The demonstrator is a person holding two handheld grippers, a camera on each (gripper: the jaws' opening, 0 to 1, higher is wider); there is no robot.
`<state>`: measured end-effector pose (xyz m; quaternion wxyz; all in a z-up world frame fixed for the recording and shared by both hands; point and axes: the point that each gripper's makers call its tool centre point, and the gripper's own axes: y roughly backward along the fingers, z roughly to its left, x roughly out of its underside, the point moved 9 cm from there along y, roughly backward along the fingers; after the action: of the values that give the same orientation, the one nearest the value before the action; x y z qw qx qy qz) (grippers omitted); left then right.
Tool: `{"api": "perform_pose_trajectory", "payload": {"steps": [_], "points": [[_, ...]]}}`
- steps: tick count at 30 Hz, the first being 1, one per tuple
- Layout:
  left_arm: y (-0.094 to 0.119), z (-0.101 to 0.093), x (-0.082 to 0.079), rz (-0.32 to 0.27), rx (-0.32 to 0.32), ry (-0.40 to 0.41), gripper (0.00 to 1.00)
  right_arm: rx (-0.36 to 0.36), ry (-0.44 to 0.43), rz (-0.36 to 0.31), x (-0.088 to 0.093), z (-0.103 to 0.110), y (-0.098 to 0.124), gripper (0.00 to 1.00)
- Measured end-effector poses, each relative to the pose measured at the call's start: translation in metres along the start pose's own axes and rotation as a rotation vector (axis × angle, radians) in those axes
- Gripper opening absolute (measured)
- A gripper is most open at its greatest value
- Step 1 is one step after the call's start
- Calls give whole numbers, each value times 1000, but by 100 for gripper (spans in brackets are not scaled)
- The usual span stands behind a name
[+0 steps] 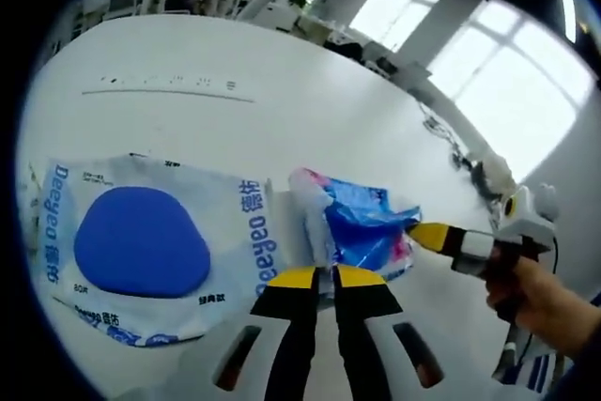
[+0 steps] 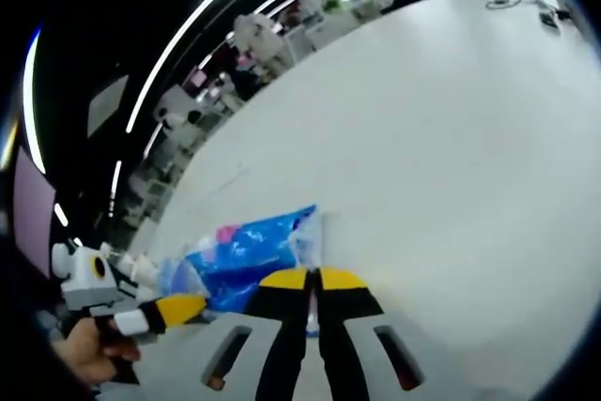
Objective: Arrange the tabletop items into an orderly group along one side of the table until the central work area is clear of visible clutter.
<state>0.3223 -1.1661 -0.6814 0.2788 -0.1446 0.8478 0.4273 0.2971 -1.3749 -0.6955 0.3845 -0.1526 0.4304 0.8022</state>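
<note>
Both grippers pinch the small blue packet (image 1: 362,227) on the white table (image 1: 282,110) beside the wipes pack (image 1: 141,246) — left gripper (image 1: 319,277) and right gripper (image 2: 312,279) closed on opposite edges. It looks soft, light, crinkly — best held by its sealed edge.

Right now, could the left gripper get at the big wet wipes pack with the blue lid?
Probably not at once: the left gripper looks shut on the edge of the small blue packet. The wipes pack lies right beside it on the white table, nothing between.
</note>
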Motion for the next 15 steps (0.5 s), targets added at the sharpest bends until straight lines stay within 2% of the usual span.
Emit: {"api": "perform_pose_trajectory", "payload": {"steps": [2, 4, 9, 10, 11, 12, 15], "points": [[1, 0, 0, 1, 0, -9, 8, -1, 0, 0, 0, 0, -1, 0], [2, 1, 0, -7, -18, -55, 7, 0, 3, -1, 1, 1, -1, 0], [3, -1, -2, -13, -6, -53, 13, 13, 19, 5, 5, 4, -3, 2], [4, -2, -2, -22, -9, -57, 16, 16, 34, 10, 6, 5, -3, 3], [4, -2, -2, -24, -11, -60, 17, 24, 96, 4, 6, 4, -3, 3], [5, -3, -3, -30, -13, -72, 17, 29, 117, 6, 7, 5, -3, 4], [6, -2, -2, -29, -18, -85, 22, 21, 119, 12, 8, 8, -4, 5]]}}
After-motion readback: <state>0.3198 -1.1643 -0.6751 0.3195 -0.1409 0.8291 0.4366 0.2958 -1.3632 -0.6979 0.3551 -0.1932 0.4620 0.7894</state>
